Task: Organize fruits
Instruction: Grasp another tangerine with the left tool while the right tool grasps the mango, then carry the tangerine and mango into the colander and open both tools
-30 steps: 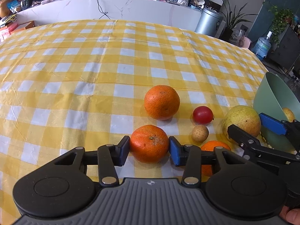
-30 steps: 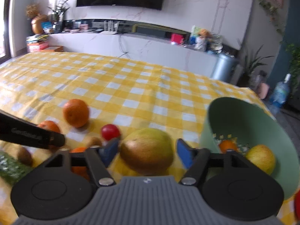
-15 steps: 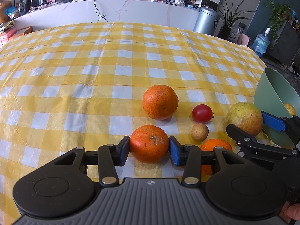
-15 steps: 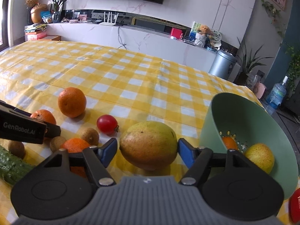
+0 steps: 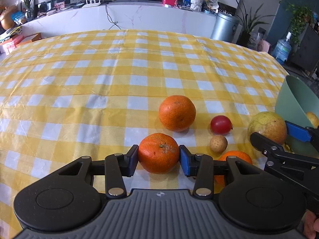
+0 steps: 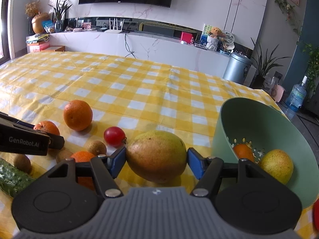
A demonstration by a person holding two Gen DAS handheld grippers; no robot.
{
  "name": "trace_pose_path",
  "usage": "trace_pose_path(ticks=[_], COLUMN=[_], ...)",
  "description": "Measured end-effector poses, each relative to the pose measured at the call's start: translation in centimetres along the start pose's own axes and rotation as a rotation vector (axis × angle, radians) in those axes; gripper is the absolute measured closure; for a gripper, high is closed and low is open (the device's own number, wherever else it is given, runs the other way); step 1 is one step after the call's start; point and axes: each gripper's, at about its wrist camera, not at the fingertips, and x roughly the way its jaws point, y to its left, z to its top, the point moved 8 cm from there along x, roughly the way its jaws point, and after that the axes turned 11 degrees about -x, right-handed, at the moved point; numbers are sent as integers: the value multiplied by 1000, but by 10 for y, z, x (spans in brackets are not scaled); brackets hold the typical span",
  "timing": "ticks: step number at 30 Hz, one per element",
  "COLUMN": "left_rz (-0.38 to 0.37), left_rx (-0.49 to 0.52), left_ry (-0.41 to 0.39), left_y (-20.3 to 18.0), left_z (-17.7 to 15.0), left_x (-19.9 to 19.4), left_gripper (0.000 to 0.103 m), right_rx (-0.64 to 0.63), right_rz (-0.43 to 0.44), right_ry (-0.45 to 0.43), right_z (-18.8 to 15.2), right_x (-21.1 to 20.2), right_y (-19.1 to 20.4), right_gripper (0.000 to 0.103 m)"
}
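Observation:
My left gripper (image 5: 158,159) is shut on a small orange (image 5: 158,153) that rests on the yellow checked cloth; both blue pads touch its sides. My right gripper (image 6: 156,159) is shut on a large green-yellow mango (image 6: 156,155), just left of the green bowl (image 6: 259,119). In the left wrist view that mango (image 5: 267,127) sits at the right, between the right gripper's fingers (image 5: 297,133). The bowl holds a small orange (image 6: 243,152) and a yellow pear (image 6: 277,166). The left gripper's finger (image 6: 30,139) shows at the left edge of the right wrist view.
Between the grippers lie a bigger orange (image 5: 177,113), a cherry tomato (image 5: 221,124), a small brown round fruit (image 5: 218,143) and another orange (image 5: 236,156). A cucumber (image 6: 10,177) and more brown fruits (image 6: 22,163) lie at the near left. The checked cloth (image 5: 99,69) stretches far back.
The left pads have closed the small gap and now touch the orange. The right gripper keeps its hold on the mango. Neither hand has shifted noticeably.

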Motion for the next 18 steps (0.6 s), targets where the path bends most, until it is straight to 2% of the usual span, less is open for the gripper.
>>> trace_pose_path(ticks=[6, 10, 18], left_rz=[-9, -25, -89], left_rx=[-21, -38, -16], left_ry=[-49, -64, -90], left_y=[-4, -11, -48], left_z=[5, 7, 9], left_x=[-25, -44, -74], left_gripper=[55, 55, 55], right_rx=[11, 15, 33], right_rz=[18, 33, 49], right_ry=[-48, -116, -191], right_z=[4, 10, 18], right_x=[-11, -28, -74], right_y=[-1, -2, -15], right_gripper=[39, 39, 39])
